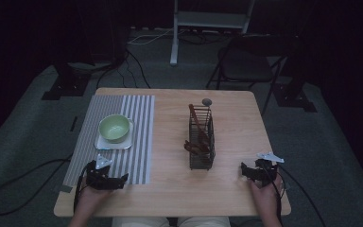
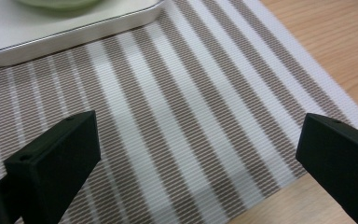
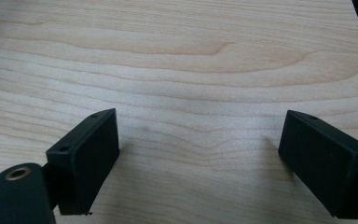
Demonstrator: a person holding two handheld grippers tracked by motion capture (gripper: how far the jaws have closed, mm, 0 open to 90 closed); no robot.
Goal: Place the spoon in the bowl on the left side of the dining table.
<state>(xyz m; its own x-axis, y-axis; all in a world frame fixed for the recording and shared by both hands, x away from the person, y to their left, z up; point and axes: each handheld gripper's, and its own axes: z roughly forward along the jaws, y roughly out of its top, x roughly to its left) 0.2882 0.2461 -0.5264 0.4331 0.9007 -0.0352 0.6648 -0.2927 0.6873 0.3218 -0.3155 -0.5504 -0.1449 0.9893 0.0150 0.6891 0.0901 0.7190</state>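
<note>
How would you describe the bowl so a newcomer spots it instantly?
On the light wooden table, find the grey-and-white striped placemat covering its left part. On it sits a square white tray holding the round pale-green bowl, the one green thing there.

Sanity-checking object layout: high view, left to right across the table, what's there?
Left gripper → green bowl on its white tray, both on the striped placemat → wire basket holding brown utensils → right gripper.
</note>
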